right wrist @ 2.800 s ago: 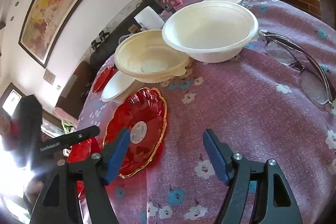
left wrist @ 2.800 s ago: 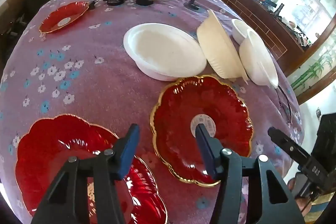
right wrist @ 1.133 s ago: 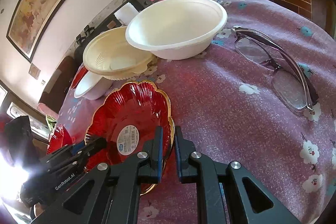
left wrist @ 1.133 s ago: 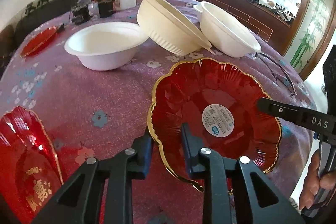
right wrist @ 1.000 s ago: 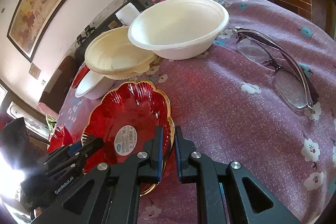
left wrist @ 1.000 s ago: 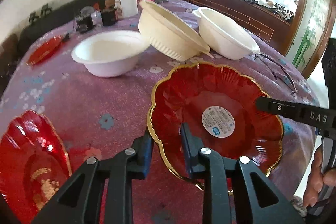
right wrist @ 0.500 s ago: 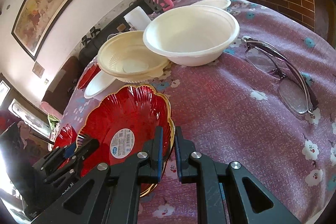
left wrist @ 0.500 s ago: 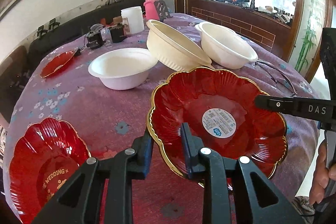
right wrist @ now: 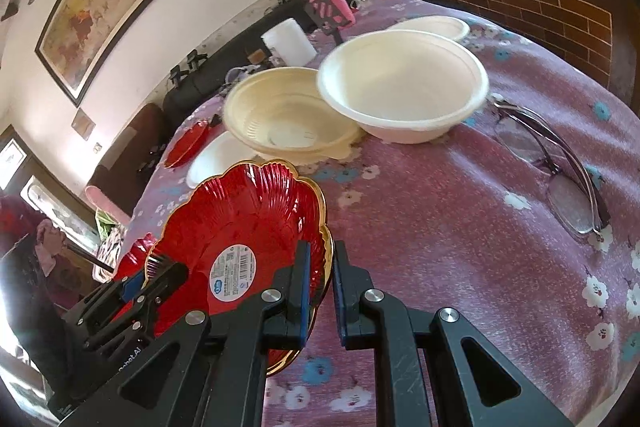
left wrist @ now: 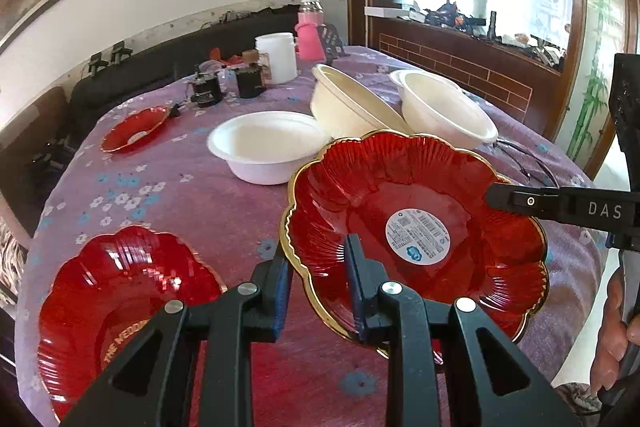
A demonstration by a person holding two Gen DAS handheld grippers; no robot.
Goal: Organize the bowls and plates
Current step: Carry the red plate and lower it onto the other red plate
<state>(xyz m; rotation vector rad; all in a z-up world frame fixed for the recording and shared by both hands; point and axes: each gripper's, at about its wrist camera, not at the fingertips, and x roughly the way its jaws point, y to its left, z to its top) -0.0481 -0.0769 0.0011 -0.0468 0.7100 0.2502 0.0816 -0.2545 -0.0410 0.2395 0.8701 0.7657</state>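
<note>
The red scalloped plastic plate with a gold rim and a round white barcode sticker (left wrist: 416,223) hangs above the purple flower-printed tablecloth (left wrist: 168,187), pinched from two sides at once. The left gripper (left wrist: 316,267) has its blue-padded jaws nearly closed on the near rim, one jaw inside the dish and one outside; the right gripper (right wrist: 320,275) is clamped the same way on the opposite rim, its jaws almost together with only the thin plastic between them.

The step in hand looks like carrying this plate over to its mates. A second red scalloped plate with gold lettering (left wrist: 120,291) lies on the cloth just to the left, and a smaller red plate (left wrist: 136,127) sits well apart at the far side, so stacking onto the near one seems the likely aim.

To do it well, both grips should travel together and level — if one hand leads, the thin rim may flex or slip out. The plate should come down centred so the scallops nest. Only then should the jaws part, perhaps one side first.

The wide white bowl (left wrist: 268,151), the tilted cream ribbed bowl (left wrist: 352,107) and the white bowl behind it (left wrist: 444,111) stand beyond the plate, and a pair of spectacles (right wrist: 556,171) lies to the right — all out of a leftward path
</note>
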